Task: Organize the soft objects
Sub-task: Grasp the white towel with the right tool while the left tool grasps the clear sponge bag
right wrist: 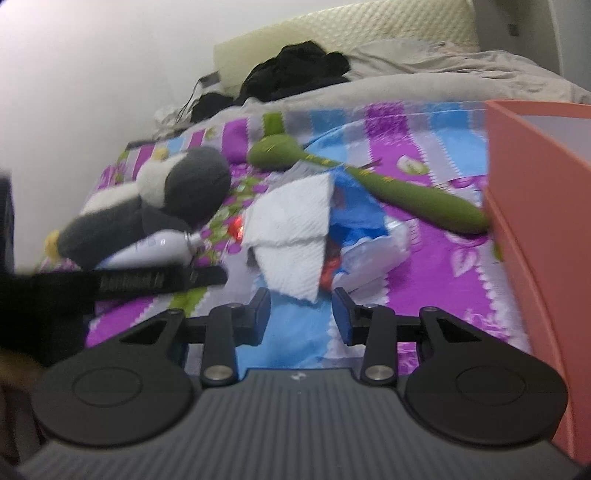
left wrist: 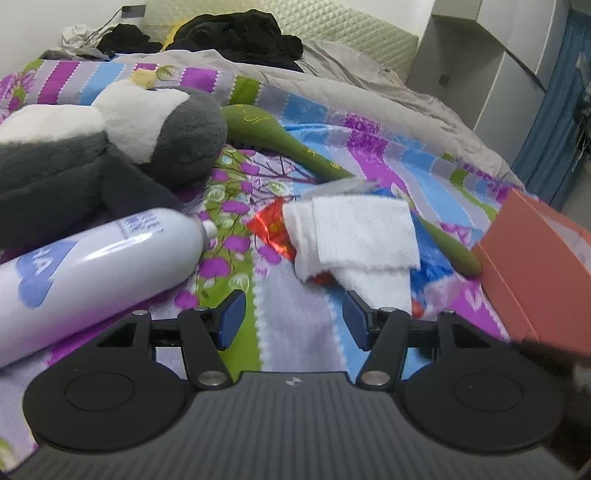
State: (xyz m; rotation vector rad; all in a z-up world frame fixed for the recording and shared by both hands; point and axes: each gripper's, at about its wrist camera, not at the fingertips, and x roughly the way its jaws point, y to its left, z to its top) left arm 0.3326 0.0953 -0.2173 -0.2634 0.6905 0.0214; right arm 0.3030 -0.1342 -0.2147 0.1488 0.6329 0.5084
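Note:
A grey and white plush toy [left wrist: 110,133] lies on the patterned bedspread [left wrist: 288,347] at the left; it also shows in the right wrist view [right wrist: 173,195]. A folded white towel [left wrist: 358,236] lies just beyond my left gripper [left wrist: 293,317], which is open and empty. The towel [right wrist: 291,229] also lies just beyond my right gripper [right wrist: 301,314], open and empty. A green long-handled soft item [left wrist: 280,140] lies behind, its handle reaching the orange box [left wrist: 535,266]. A blue plastic bag [right wrist: 354,210] and a red wrapper [left wrist: 273,225] lie under the towel.
A white lotion bottle [left wrist: 88,266] lies at the left by the plush. The orange box [right wrist: 535,206] stands at the right edge. Black clothes [left wrist: 240,33] and a grey duvet [left wrist: 369,77] lie at the head of the bed. The left gripper [right wrist: 147,284] shows blurred at the left.

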